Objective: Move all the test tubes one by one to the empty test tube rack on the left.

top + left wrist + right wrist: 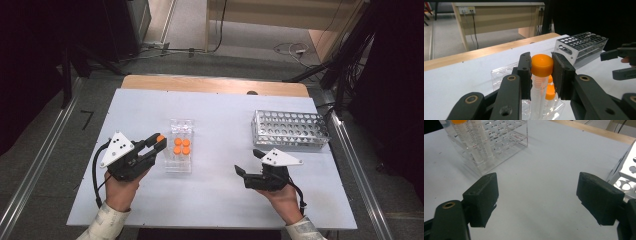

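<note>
My left gripper (159, 142) (541, 66) is shut on the orange cap of a clear tube (541, 65) (160, 138), just left of a clear plastic rack (179, 147) (499, 75) (499, 145). Several orange-capped tubes (182, 146) (549, 92) stand in that rack. A white perforated metal rack (290, 129) (581, 45) (627, 173) stands empty at the right. My right gripper (247, 162) (536, 200) hovers open over bare table, between the two racks and nearer the person. Its jaws stand wide apart with nothing between them.
The white tabletop (220, 195) has free room at the front and centre. A wooden strip (215, 85) runs along its far edge. Cables (295, 50) lie on the floor beyond. Metal rails (355, 165) flank the table.
</note>
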Tool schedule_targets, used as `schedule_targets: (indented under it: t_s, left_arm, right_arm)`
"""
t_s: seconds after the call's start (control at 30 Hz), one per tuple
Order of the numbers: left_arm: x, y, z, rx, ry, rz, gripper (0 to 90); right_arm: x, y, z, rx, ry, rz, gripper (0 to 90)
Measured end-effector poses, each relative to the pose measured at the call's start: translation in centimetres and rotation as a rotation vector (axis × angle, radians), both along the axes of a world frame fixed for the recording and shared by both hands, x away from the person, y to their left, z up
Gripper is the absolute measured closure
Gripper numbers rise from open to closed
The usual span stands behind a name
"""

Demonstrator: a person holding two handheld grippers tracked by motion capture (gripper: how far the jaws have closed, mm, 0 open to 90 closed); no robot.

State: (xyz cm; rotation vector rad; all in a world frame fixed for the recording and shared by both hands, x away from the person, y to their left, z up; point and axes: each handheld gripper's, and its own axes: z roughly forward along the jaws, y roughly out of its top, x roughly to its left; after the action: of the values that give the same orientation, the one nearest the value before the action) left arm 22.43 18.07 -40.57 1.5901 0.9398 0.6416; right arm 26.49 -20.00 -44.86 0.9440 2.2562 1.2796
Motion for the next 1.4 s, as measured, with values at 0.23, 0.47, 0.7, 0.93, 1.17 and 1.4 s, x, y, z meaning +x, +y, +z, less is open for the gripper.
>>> schedule_targets:
  t_s: [0.23,0.47,0.7,0.93,1.17,1.4]
  left_arm:
    - [0.4,-0.3,-0.4,0.007,0.004,-0.002,70.4]
    - [0.6,-0.9,-1.6,0.057,0.025,-0.001,70.3]
    - [0.9,-1.4,-3.1,0.100,0.057,0.003,70.3]
    - [0.8,-1.6,-3.9,0.123,0.071,0.005,70.1]
    - [0.9,-1.5,-4.1,0.115,0.080,0.007,69.4]
    - [0.9,-1.5,-4.2,0.114,0.084,0.016,59.2]
  right_arm:
    - [0.0,0.0,0.0,-0.002,0.002,0.001,16.7]
    - [0.0,0.0,0.0,0.000,0.000,0.001,16.8]
    - [-0.1,0.1,0.0,0.000,0.001,0.006,16.8]
    - [-0.1,0.1,0.0,0.001,0.001,0.005,16.9]
    - [-0.1,0.1,-0.1,-0.002,0.003,0.005,16.9]
    - [-0.1,0.1,-0.1,-0.002,0.004,0.001,16.9]
